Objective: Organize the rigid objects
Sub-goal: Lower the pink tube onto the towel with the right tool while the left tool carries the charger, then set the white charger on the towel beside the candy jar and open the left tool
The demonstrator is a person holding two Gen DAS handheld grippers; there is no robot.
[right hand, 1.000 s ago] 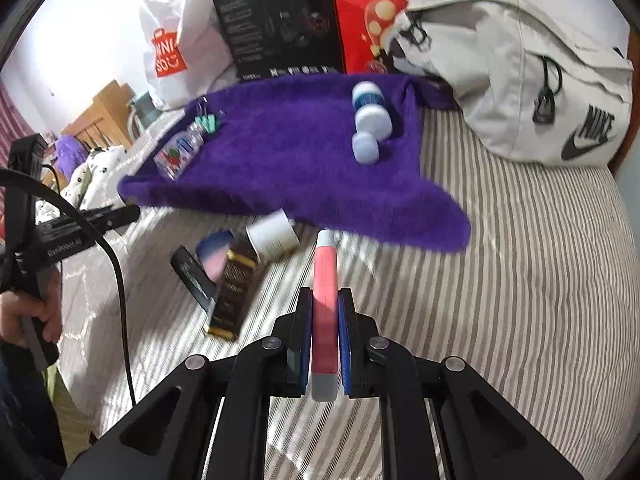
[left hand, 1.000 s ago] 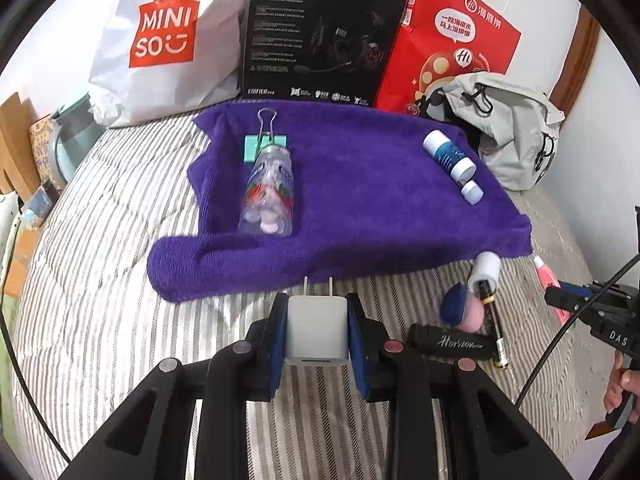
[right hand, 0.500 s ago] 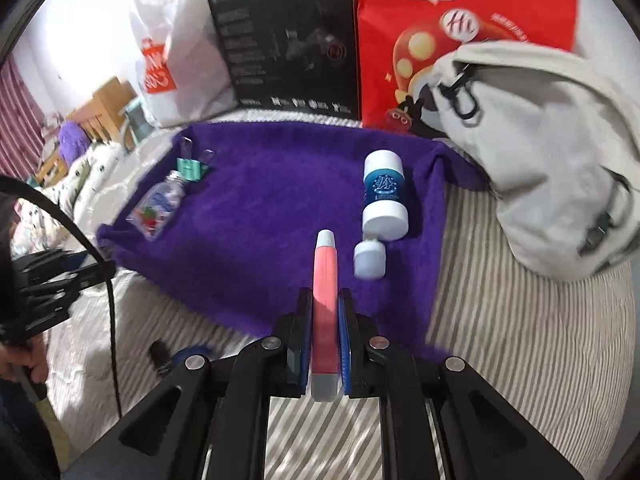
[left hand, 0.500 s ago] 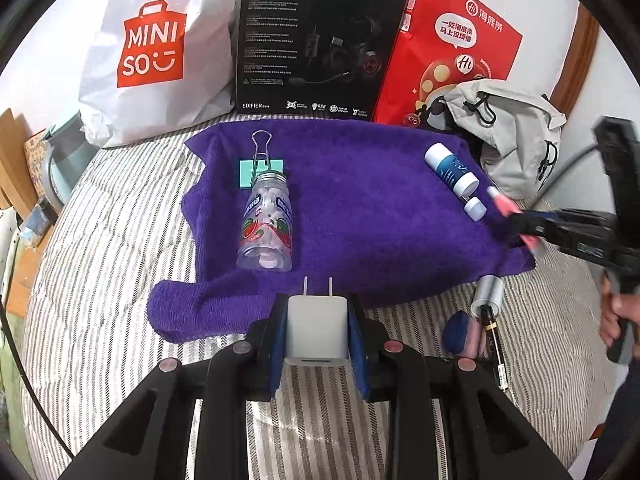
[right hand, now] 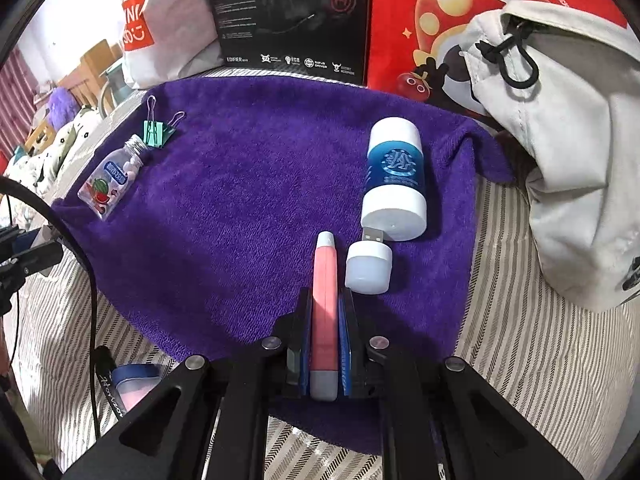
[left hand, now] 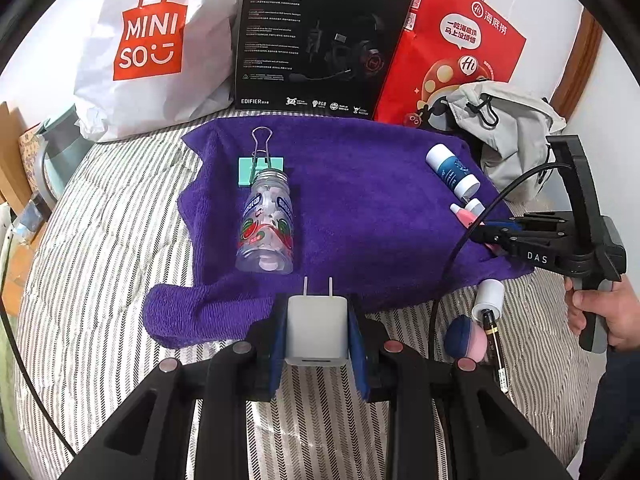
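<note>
My left gripper (left hand: 317,330) is shut on a white plug charger (left hand: 317,330), prongs forward, just short of the purple towel (left hand: 360,208) front edge. My right gripper (right hand: 325,308) is shut on a pink tube (right hand: 325,280), low over the towel (right hand: 240,200) beside a small white USB light (right hand: 368,268) and a blue-and-white bottle (right hand: 396,176). From the left wrist view the right gripper (left hand: 486,232) and its tube (left hand: 462,216) sit by the bottle (left hand: 452,170). A candy bottle (left hand: 266,226) and a green binder clip (left hand: 261,168) lie on the towel's left.
Off the towel lie a white-capped black tube (left hand: 489,312), a blue-pink sponge (left hand: 466,338) and a black case (right hand: 110,392). A white Miniso bag (left hand: 148,44), black headset box (left hand: 320,36), red bag (left hand: 452,48) and grey backpack (right hand: 568,152) line the back.
The right gripper carried the pink tube from the striped bedding forward and down onto the towel, next to the USB light. The left gripper edged forward with the charger.
</note>
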